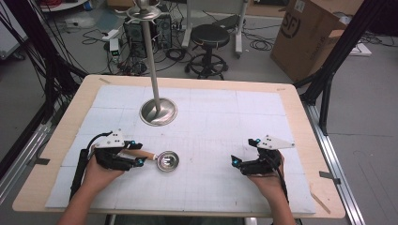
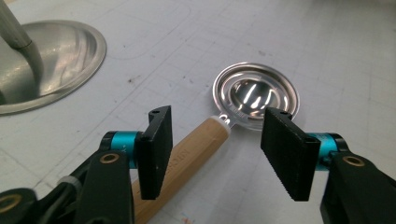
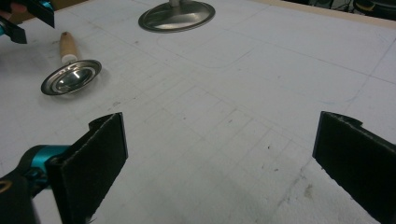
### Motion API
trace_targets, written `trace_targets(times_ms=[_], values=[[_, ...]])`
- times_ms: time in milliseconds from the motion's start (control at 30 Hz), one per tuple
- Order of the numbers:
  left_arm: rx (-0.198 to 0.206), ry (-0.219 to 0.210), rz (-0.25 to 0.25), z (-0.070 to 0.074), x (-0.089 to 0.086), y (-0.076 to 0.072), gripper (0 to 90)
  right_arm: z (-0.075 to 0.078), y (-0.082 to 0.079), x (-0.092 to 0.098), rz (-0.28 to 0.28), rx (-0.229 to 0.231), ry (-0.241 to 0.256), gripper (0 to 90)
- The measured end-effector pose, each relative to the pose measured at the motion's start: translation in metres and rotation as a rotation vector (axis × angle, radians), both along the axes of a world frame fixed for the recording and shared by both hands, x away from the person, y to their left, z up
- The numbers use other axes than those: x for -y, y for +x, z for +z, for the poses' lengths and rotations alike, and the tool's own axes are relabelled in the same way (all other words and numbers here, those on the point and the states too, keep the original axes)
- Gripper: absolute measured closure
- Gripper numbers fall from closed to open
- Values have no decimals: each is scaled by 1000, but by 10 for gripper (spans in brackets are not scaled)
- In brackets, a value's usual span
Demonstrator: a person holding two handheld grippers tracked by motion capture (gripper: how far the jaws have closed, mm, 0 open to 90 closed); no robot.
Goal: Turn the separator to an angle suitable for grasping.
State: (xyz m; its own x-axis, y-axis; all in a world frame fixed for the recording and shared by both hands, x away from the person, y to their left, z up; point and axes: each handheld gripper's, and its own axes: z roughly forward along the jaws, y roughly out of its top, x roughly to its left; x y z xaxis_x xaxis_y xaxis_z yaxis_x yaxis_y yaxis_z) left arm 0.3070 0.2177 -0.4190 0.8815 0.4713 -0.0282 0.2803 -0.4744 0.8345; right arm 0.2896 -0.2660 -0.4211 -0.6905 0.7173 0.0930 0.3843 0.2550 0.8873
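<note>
A small shiny metal ladle (image 1: 167,161) lies on the white mat, its wooden handle (image 1: 146,154) pointing left. My left gripper (image 1: 137,153) is open and straddles that handle. In the left gripper view the handle (image 2: 187,154) runs between the two pads, close beside the left pad (image 2: 156,149), and the bowl (image 2: 256,94) lies just beyond the tips. My right gripper (image 1: 244,151) rests open on the mat at the right, holding nothing. From the right gripper view (image 3: 224,158) the ladle (image 3: 70,77) lies far off at upper left.
A metal stand with a round base (image 1: 158,111) and a tall pole (image 1: 149,42) rises at the mat's back left. The white mat (image 1: 211,122) covers a wooden table (image 1: 300,108). A stool (image 1: 210,36) and a cardboard box (image 1: 309,33) stand on the floor behind the table.
</note>
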Motion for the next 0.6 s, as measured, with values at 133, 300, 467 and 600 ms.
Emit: trace_targets(times_ms=[133,300,467,600], values=[[-18,43,-29,1,5,6,473,-2,1,-2,5,-7,-10,17],[-22,70,-67,3,13,9,472,-2,1,-5,10,-10,-20,17],[-38,72,-57,2,10,14,460,-2,1,-4,8,-9,-16,18],[-48,131,-88,5,17,18,453,-3,1,-5,12,-14,-20,18]])
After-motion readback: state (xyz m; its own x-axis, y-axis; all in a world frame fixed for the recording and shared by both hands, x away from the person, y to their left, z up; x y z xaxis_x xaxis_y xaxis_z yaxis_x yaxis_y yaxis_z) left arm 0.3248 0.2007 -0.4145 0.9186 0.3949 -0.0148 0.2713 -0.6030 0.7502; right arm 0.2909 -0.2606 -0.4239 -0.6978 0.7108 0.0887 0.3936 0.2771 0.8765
